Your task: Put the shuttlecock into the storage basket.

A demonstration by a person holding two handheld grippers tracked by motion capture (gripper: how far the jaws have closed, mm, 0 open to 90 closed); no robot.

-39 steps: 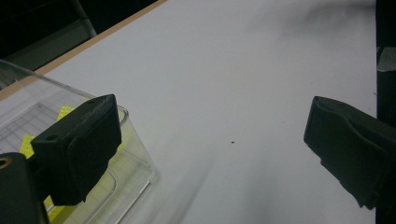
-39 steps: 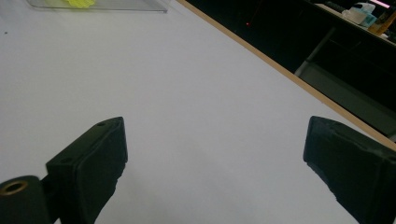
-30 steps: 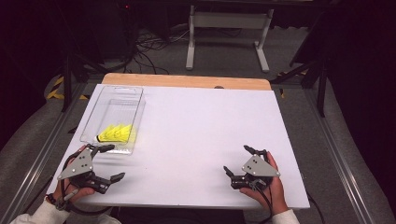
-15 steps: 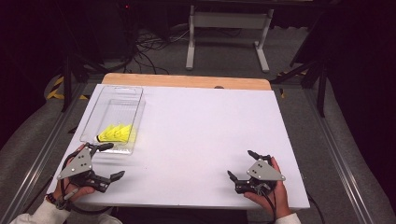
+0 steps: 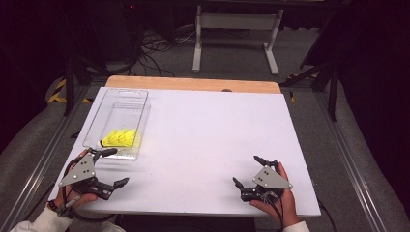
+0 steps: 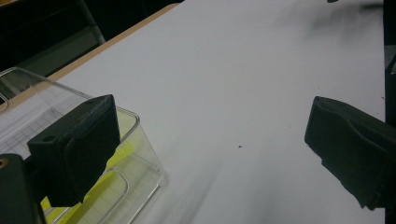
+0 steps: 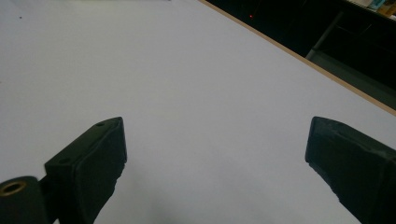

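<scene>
A clear plastic box [image 5: 116,121] lies at the left of the white table [image 5: 208,135], with a yellow shuttlecock [image 5: 118,138] lying in its near end. My left gripper [image 5: 113,166] is held just in front of the box's near edge, open with its jaws wide apart and nothing between them. In the left gripper view the box's corner [image 6: 140,154] and the yellow feathers [image 6: 121,149] show behind the left jaw. At the table's near right my right gripper [image 5: 245,170] is open over bare white surface, holding nothing.
A wooden strip [image 5: 193,83] runs along the table's far edge. Behind it, on the grey floor, are a white metal stand [image 5: 234,29] and cables [image 5: 154,43]. Metal rails [image 5: 43,154] run along both sides of the table.
The right gripper has drawn back toward the table's near edge and a little to the right. The left gripper has shifted slightly nearer too. Both stay open.
</scene>
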